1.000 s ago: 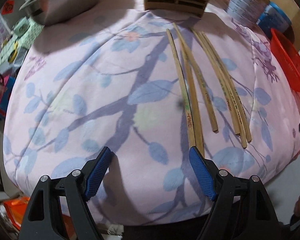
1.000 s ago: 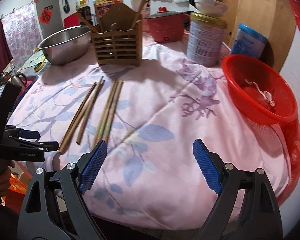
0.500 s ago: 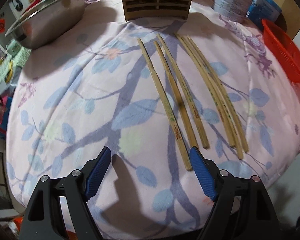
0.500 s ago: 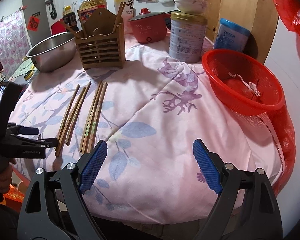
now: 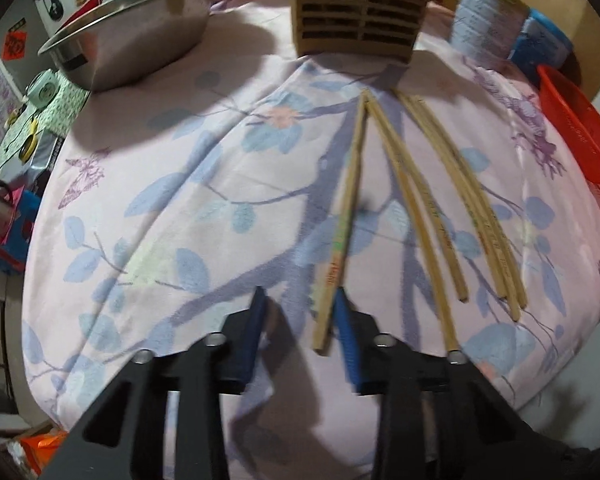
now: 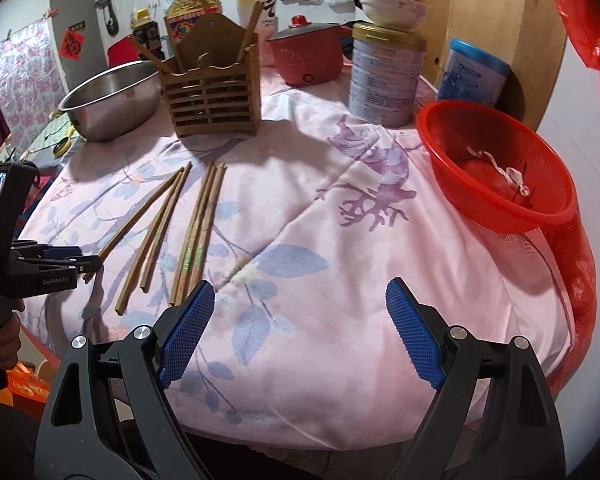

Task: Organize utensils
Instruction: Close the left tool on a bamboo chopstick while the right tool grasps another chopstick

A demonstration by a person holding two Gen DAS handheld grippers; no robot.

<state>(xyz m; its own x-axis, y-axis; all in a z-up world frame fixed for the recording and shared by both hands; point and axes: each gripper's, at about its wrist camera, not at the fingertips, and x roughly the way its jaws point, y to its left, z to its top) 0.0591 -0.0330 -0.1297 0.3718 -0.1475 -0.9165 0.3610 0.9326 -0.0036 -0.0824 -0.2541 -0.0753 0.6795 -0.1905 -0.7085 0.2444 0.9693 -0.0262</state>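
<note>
Several wooden chopsticks (image 5: 432, 216) lie side by side on the flowered cloth, pointing at the slatted wooden holder (image 5: 360, 4). My left gripper (image 5: 300, 320) points down at the near end of the leftmost chopstick (image 5: 342, 232). Its jaws are closing, with that end between them. The chopstick lies against the right pad, and a gap shows at the left pad. In the right wrist view the left gripper (image 6: 88, 264) sits at that chopstick (image 6: 140, 216). My right gripper (image 6: 296, 320) hangs open over bare cloth, to the right of the chopsticks (image 6: 200, 224) and in front of the holder (image 6: 212, 92).
A steel bowl (image 6: 112, 100) stands left of the holder. A tall tin (image 6: 384, 76) with a bowl on top, a red pot (image 6: 308, 56) and a blue canister (image 6: 476, 72) stand at the back. A red basket (image 6: 496, 172) fills the right edge.
The left gripper's jaws have narrowed a lot around the leftmost chopstick's near end. That chopstick has swung, its near end now further left. The right gripper stays open.
</note>
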